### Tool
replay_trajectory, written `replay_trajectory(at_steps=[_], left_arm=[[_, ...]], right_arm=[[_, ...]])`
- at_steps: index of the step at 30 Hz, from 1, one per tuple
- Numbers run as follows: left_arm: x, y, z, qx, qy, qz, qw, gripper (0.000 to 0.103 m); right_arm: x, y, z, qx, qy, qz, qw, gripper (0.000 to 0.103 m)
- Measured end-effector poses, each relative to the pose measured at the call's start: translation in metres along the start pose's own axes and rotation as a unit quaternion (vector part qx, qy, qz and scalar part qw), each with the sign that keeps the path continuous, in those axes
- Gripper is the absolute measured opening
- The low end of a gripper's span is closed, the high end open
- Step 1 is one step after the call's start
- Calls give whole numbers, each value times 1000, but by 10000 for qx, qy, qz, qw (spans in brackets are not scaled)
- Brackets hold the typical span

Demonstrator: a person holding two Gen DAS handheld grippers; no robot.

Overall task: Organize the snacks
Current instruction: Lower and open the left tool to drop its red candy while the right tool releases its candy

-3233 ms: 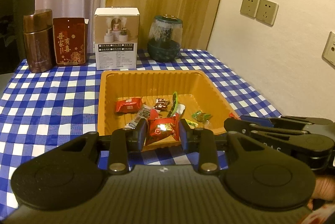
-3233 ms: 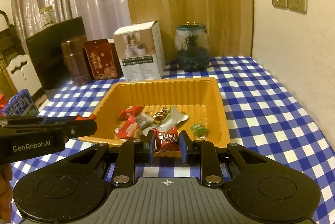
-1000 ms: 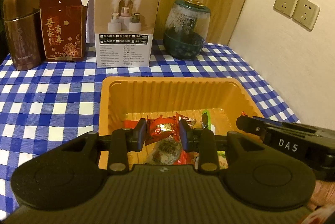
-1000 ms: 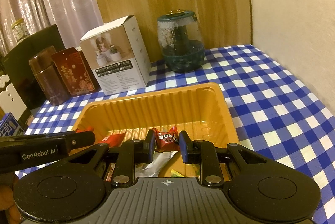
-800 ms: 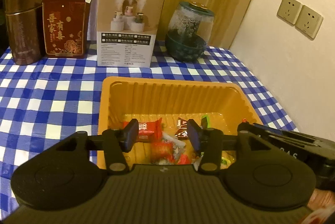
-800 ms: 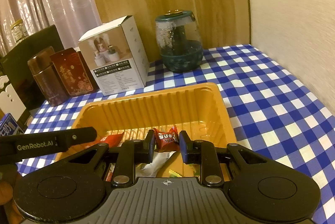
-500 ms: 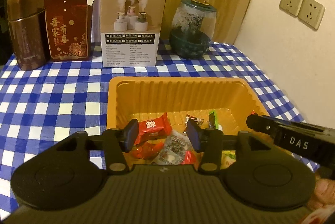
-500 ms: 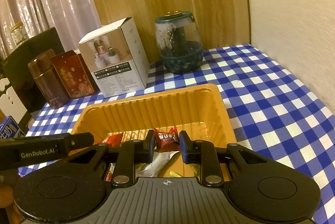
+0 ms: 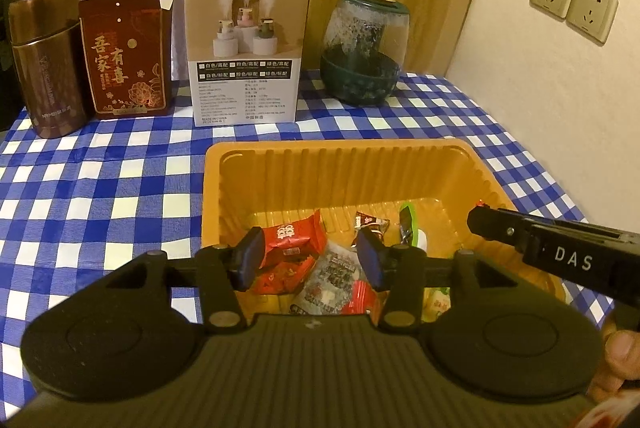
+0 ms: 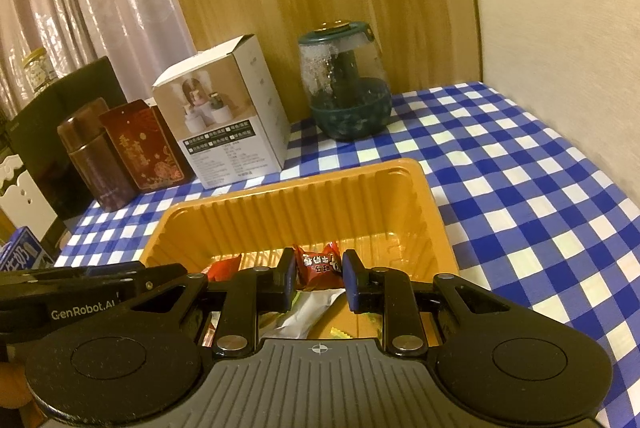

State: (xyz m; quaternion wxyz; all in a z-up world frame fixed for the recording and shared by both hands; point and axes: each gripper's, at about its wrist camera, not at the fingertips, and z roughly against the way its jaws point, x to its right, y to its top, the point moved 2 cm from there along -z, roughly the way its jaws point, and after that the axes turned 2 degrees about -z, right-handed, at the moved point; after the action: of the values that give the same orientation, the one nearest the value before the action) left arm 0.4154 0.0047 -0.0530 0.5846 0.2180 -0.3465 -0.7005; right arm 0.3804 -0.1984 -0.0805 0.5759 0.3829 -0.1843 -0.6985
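Observation:
An orange plastic tray (image 9: 344, 167) (image 10: 304, 203) sits on the blue checked tablecloth with several wrapped snacks lying in it. My left gripper (image 9: 310, 260) hangs open over the tray's near end, its pads apart with nothing pressed between them; a red snack packet (image 9: 294, 238) and a clear-wrapped one (image 9: 332, 280) lie below in the tray. My right gripper (image 10: 319, 270) is shut on a small red candy packet (image 10: 318, 264), held above the tray's near part. The right gripper's side (image 9: 560, 252) shows at the right of the left wrist view.
At the back of the table stand a brown canister (image 9: 46, 63), a dark red box (image 9: 124, 55), a white carton (image 9: 246, 47) and a green-based glass jar (image 9: 364, 51). A wall with sockets (image 9: 572, 1) bounds the right side. A blue carton (image 10: 22, 252) lies at far left.
My left gripper let go of its red packet, which now lies in the tray, and its pads have spread apart. The right gripper keeps its candy and has not moved.

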Motion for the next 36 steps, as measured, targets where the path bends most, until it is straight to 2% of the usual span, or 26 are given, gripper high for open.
replay_trajectory(at_steps=[15, 17, 18, 19, 26, 36], left_arm=[[0, -2, 0, -3, 16, 10, 10000, 47], [0, -2, 0, -4, 29, 11, 10000, 48], [-1, -2, 0, -1, 37, 9, 10000, 50], [-1, -2, 0, 5, 48, 10, 10000, 52], [-1, -2, 0, 35, 139, -25, 9999, 65], [3, -3, 1, 98, 338, -186, 9992, 85]], right_arm=[[2, 2, 0, 107, 174, -85, 9998, 26], [5, 2, -2, 106, 276, -224, 9993, 34], [7, 2, -2, 129, 296, -309, 9990, 56], [9, 2, -1, 163, 332, -392, 9985, 66], [20, 9, 7, 356, 257, -579, 9974, 66], [24, 9, 9, 316, 189, -564, 9977, 66]])
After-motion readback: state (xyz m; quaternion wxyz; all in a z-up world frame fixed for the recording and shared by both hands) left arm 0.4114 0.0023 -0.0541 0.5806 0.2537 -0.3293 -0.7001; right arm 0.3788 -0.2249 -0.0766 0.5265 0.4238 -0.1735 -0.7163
